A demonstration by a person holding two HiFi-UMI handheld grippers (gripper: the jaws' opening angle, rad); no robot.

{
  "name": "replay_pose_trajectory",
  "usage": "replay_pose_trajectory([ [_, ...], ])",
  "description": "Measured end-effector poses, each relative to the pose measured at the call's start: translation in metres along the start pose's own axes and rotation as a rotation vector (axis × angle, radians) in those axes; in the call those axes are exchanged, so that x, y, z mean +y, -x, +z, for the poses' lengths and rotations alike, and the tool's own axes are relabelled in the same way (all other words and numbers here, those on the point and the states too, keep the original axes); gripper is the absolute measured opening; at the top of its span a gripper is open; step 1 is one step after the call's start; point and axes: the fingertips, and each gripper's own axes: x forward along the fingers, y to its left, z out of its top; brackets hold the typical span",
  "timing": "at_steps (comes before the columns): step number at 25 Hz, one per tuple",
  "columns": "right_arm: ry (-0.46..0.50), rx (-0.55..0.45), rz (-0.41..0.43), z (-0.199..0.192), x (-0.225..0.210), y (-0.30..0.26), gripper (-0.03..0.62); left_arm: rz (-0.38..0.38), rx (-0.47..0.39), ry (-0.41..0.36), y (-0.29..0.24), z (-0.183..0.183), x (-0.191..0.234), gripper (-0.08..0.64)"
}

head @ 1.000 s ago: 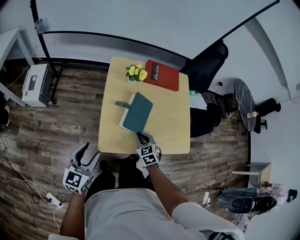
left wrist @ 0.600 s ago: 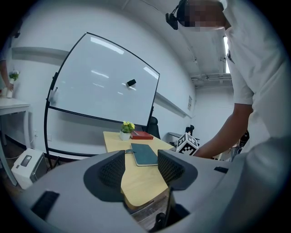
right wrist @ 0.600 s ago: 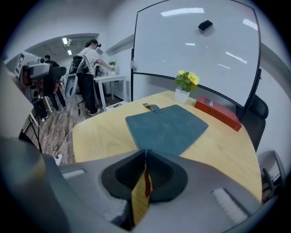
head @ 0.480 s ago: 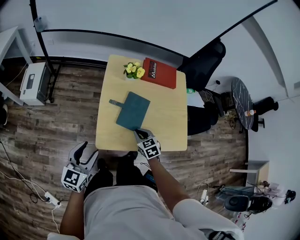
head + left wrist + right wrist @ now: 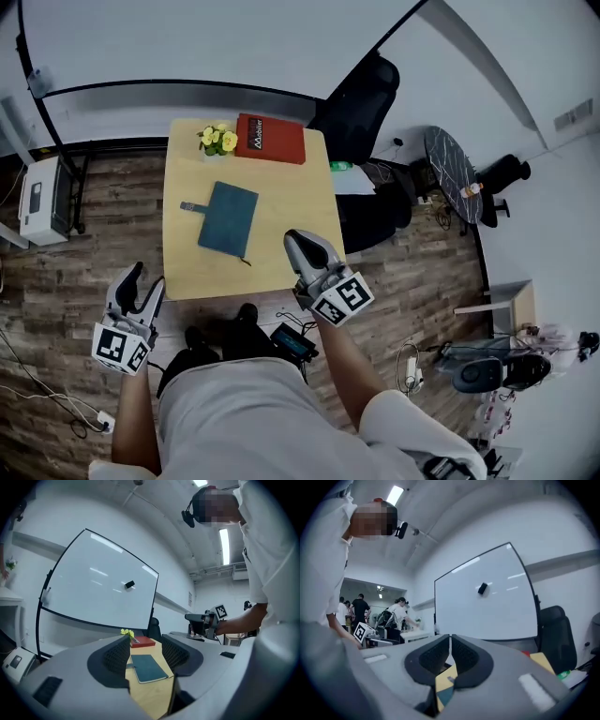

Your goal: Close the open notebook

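at the far wall, a whiteboard (image 5: 187, 47) is standing on a dark frame, the biggest thing we are seeing. in front of it a pale wooden table (image 5: 291, 202) is sitting on plank flooring. a black office chair (image 5: 361, 94) is waiting at the table's far right corner.

on the table's left half the teal notebook (image 5: 228, 217) is lying flat and closed, cover up, a small strap tab poking out of its left side. a red book (image 5: 270, 139) is lying along the far edge, apart from the notebook.

the right gripper (image 5: 298, 242) is hovering over the table's near right corner. in its own view we are seeing the two pads pressed together with nothing held between them. the left gripper (image 5: 141, 284) is hanging off the table's near left corner, over the floor. its jaws are standing apart and empty; through the gap we are only seeing the notebook far off on the table. both grippers are staying well apart from the notebook.

a little bunch of yellow flowers (image 5: 217, 140) is standing just beside the red book's left end.
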Motion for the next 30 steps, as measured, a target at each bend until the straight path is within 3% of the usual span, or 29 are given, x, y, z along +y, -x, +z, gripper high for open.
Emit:
replay_pose_trajectory([
  [7,0.113,-0.188,-0.184,0.065,0.002,0.070,0.015,0.001,-0.080,-0.103,-0.003,0.049,-0.025,0.167],
  [10,0.135,-0.237,-0.283,0.066,-0.003,0.097,0.014,0.028,-0.104,-0.132,0.002,0.065,-0.038,0.124],
  [13,0.121,-0.208,-0.329,0.050,-0.010,0.122,0.015,0.060,-0.102,-0.159,0.008,0.073,-0.055,0.093],
  [17,0.144,-0.159,-0.297,0.044,-0.009,0.147,0.015,0.143,-0.089,-0.179,0.020,0.070,-0.073,0.020],
  [22,0.166,-0.138,-0.232,0.047,-0.008,0.194,0.015,0.195,-0.075,-0.167,0.037,0.057,-0.124,0.015],
  [30,0.152,-0.070,-0.157,0.016,0.010,0.270,0.015,0.227,-0.056,-0.158,0.072,0.027,-0.217,0.015],
])
